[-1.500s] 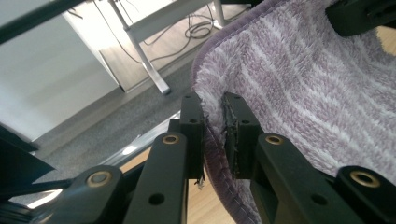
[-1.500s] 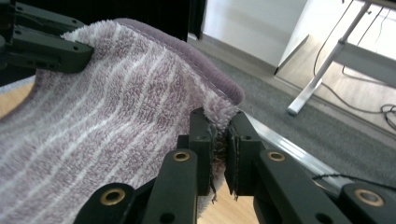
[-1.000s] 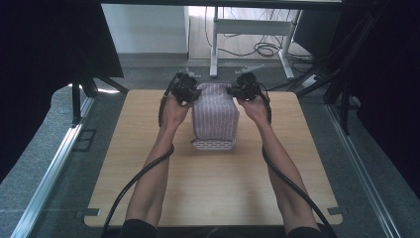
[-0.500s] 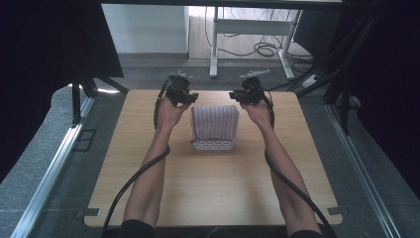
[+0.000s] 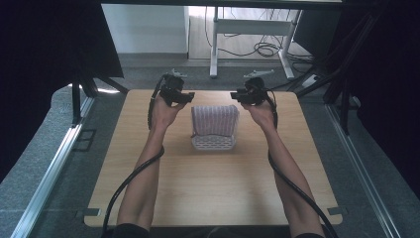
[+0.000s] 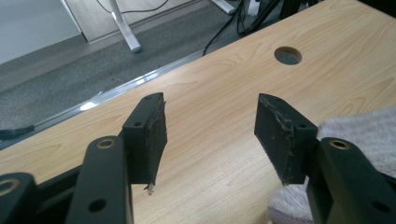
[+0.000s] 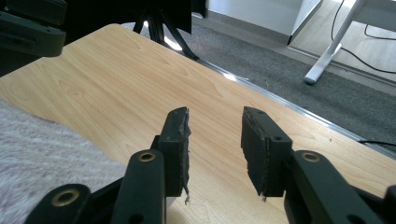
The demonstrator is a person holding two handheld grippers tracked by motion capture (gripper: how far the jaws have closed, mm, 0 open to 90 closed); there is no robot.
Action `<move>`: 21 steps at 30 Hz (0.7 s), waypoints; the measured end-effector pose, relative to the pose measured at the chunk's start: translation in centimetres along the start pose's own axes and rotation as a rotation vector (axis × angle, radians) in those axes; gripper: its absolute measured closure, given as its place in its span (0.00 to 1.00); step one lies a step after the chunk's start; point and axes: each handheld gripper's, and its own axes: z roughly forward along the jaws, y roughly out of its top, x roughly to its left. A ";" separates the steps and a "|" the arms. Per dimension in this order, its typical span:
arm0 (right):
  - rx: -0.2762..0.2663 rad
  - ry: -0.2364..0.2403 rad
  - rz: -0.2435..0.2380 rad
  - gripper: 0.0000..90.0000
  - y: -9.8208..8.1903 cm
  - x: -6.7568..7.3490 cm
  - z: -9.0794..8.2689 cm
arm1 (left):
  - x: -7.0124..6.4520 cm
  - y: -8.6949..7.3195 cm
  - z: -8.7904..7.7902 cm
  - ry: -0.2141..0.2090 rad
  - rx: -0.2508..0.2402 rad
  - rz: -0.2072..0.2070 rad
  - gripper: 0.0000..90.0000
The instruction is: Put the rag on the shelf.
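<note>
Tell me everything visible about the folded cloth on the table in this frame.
The folded cloth is pale grey-lilac with fine stripes and looks soft and fuzzy in the gripper views. It lies flat near the far middle of the wooden table, folded into a rough rectangle. A white layer with a dotted or mesh pattern shows at its near edge. It rests between the left hand-held gripper and right hand-held gripper; both are open, with nothing between their jaws.

Wooden table point(image 5: 213, 183), grey carpet point(image 5: 59, 148), white desk legs point(image 5: 214, 49)
</note>
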 end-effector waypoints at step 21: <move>-0.020 0.017 0.012 0.48 -0.8 0.4 -2.4 | 0.4 -1.5 -2.6 -0.041 -0.021 -0.014 0.33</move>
